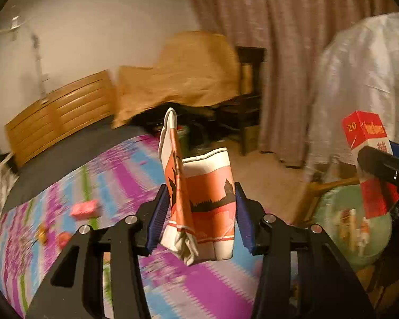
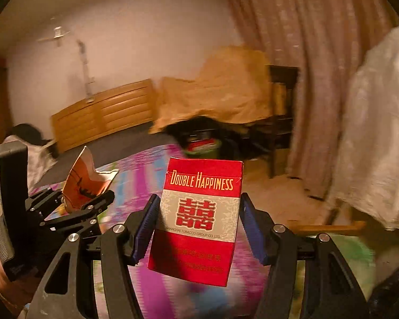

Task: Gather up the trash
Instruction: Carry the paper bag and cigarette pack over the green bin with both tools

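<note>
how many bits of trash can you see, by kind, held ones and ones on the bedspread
Cigarette packs, held: 2, an orange pack in the left gripper and a red pack in the right gripper
Pink packet on the bedspread: 1
Small blurred scraps near it: 2, kind unclear
Total: 5

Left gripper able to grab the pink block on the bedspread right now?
Probably not. The left gripper is shut on a crumpled orange-and-white pack, so nothing else fits between the pads. The pink block lies exposed on the bedspread, off to the side.
</note>
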Motion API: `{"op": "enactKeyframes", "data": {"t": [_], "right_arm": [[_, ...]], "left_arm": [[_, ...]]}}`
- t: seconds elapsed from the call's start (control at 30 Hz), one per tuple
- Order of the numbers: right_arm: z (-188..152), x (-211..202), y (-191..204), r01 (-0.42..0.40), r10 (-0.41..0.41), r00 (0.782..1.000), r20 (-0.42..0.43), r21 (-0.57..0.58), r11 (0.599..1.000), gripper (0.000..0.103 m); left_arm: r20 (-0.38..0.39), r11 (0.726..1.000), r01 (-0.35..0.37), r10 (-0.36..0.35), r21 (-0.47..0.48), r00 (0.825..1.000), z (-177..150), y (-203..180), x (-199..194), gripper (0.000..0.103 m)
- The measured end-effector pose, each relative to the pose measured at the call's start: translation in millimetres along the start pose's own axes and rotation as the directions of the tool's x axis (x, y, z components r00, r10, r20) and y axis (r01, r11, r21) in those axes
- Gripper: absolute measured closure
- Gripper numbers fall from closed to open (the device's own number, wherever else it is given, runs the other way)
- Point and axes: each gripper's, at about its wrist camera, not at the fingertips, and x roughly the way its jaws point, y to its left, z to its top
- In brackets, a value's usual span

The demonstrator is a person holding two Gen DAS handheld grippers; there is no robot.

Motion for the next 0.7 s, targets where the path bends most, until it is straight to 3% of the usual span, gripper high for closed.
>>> {"op": "enactKeyframes", "data": {"t": [0.2,0.4,0.7], "right_arm": [[0.8,-23.7,-102.1,0.164,-0.165,0.986,-0.005,0.088,0.982,0.041],[-5.8,-42.1,-183.2,0.295,-0.293,0.955,-0.034,0.133,0.946,0.041],[-35.2,-57.0,-236.7,0.397,-0.382,0.916,-0.121,0.147,0.906,0.041]], "left_arm": [[0.002,0.984,0.144,-0.145,0.107,0.989,18.9,-83.3,23.4,0.057],[-0.027,0.940,0.256,-0.256,0.225,0.966,25.0,-163.1,37.0,0.057],[-0.092,0.871,0.372,-0.362,0.322,0.928,23.0,-243.0,47.7,0.057]]}}
